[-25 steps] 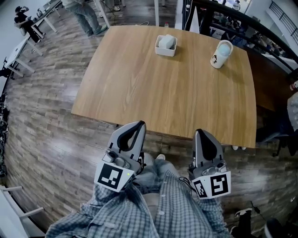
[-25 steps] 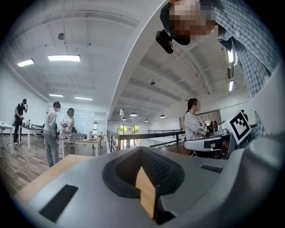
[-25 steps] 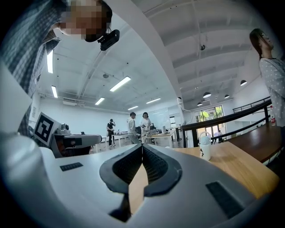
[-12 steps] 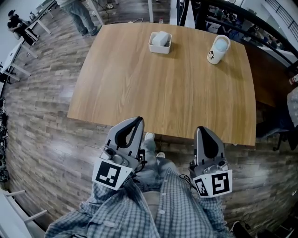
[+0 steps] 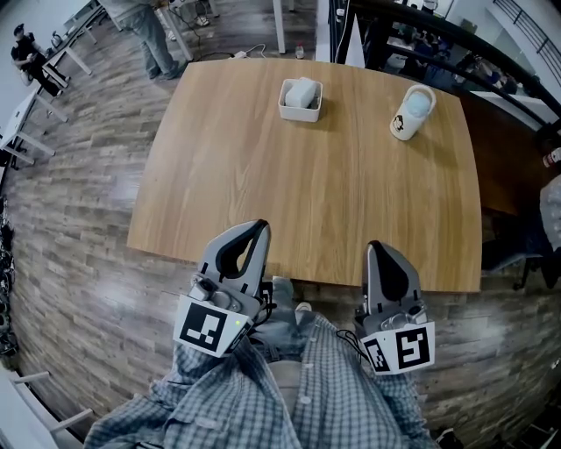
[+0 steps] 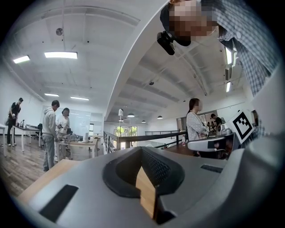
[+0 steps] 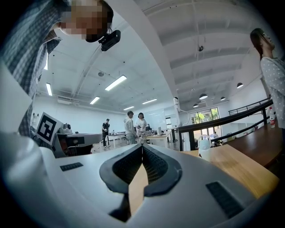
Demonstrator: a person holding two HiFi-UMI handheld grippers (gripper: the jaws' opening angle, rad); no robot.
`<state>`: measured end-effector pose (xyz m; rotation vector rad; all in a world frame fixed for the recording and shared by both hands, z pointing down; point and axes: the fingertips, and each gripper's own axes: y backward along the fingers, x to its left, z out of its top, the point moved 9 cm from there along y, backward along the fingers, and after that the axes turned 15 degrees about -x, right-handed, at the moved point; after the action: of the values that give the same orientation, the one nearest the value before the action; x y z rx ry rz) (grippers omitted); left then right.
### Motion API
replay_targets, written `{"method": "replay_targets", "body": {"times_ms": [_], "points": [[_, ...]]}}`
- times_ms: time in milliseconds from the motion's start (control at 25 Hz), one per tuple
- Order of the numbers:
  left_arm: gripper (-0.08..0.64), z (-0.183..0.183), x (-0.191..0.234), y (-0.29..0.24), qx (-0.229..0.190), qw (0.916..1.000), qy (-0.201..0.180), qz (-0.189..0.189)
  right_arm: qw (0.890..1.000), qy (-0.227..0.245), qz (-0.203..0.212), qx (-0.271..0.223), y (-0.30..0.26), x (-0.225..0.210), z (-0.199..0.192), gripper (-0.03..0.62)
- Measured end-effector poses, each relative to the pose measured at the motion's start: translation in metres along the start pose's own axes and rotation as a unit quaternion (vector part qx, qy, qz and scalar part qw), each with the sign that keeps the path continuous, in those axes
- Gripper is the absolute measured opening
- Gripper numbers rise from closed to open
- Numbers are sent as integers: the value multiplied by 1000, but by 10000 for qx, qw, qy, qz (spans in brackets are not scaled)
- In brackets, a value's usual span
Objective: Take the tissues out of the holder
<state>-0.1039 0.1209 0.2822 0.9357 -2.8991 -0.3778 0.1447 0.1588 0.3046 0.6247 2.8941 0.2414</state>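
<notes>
A white square tissue holder [image 5: 301, 99] with white tissues [image 5: 302, 89] in it stands near the far edge of the wooden table [image 5: 263, 175]. Both grippers hang at the table's near edge, far from the holder. My left gripper [image 5: 259, 227] is shut, with nothing between its jaws; its tips just overlap the near edge. My right gripper [image 5: 378, 249] is also shut with nothing in it. In the left gripper view the left gripper [image 6: 141, 150] points up past the table, and in the right gripper view the right gripper [image 7: 142, 147] does the same. The holder shows in neither gripper view.
A white cylinder with a pale blue top [image 5: 412, 111] stands at the table's far right, and the same cylinder [image 7: 204, 148] shows in the right gripper view. People [image 5: 145, 26] stand by desks at the back left. A dark railing [image 5: 456, 39] runs behind the table. Wood floor surrounds it.
The table has come nearer in the head view and its near edge now reaches the gripper tips. Both grippers stay shut and keep their places in the frame.
</notes>
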Motion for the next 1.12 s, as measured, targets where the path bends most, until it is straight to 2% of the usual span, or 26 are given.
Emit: {"method": "replay_targets", "body": {"times_ms": [80,360,520,760,1120], "points": [[6,1,8,-10,-140,9999,-21,-62,10000,15,-21,-21,-11,-2,0,11],[6,-7,42,-38,10,9999,40,-158,9998,55,-180,-24,-50,-11,-6,11],[6,-10,63,-49,-9,9995,317,-90,9996,101,-272,40,-65,-8,-7,11],[6,-19,83,-65,3,9991,298,-305,9989,223,-385,151,-89,-6,-12,11],[6,-32,105,-79,229,9966,555,-569,9972,186,-665,270,-117,1,-26,11]]}}
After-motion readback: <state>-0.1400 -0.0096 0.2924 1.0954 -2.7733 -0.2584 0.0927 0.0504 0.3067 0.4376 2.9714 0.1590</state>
